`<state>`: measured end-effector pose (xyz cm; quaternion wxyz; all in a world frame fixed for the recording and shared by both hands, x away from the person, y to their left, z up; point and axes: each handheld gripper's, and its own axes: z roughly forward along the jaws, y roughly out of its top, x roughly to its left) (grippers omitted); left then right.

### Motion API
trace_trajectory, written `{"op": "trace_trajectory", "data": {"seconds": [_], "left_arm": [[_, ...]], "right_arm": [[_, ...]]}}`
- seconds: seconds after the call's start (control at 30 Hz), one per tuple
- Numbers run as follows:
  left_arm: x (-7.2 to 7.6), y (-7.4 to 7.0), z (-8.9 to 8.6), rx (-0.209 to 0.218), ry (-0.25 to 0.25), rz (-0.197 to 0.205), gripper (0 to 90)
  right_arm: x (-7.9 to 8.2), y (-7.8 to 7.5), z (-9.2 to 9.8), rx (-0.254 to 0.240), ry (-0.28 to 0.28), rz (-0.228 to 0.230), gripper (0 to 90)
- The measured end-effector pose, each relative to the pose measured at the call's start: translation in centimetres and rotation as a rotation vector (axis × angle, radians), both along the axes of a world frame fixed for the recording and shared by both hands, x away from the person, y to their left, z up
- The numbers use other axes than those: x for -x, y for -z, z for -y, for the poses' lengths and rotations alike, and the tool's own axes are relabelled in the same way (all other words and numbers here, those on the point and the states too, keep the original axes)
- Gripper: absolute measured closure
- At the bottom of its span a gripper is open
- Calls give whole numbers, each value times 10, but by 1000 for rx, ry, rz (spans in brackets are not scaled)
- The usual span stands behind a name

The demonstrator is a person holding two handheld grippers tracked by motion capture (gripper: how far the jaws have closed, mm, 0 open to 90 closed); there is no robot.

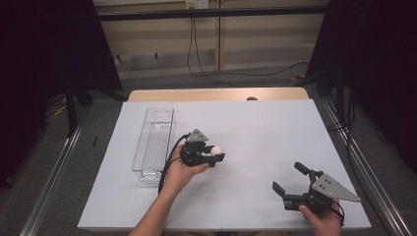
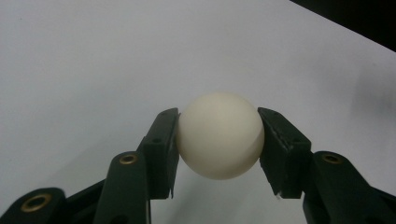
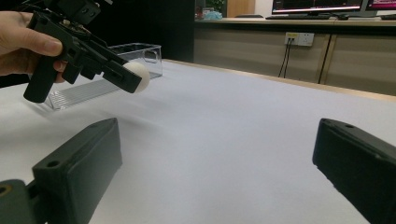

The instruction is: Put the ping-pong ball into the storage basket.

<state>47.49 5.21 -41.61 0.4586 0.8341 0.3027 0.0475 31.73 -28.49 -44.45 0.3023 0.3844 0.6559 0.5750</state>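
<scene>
A white ball sits clamped between the black jaws of my left gripper, both pads pressing on its sides. In the high view that left gripper hovers above the white table sheet near its middle, the ball at its tip. The right gripper view shows the same ball held clear of the table in the left gripper. My right gripper rests near the front right of the table, jaws wide apart with nothing between them, as its own view confirms.
A clear plastic tray lies lengthwise on the left part of the white sheet, just left of the left hand; it appears again as a clear box. A wooden table edge runs along the back.
</scene>
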Motion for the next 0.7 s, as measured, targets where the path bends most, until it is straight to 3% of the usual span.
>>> {"op": "trace_trajectory", "data": {"seconds": [0.7], "left_arm": [[-2, -8, -14, 25, -25, -2, 511]], "right_arm": [[-1, 1, -2, 3, -1, -5, 10]]}}
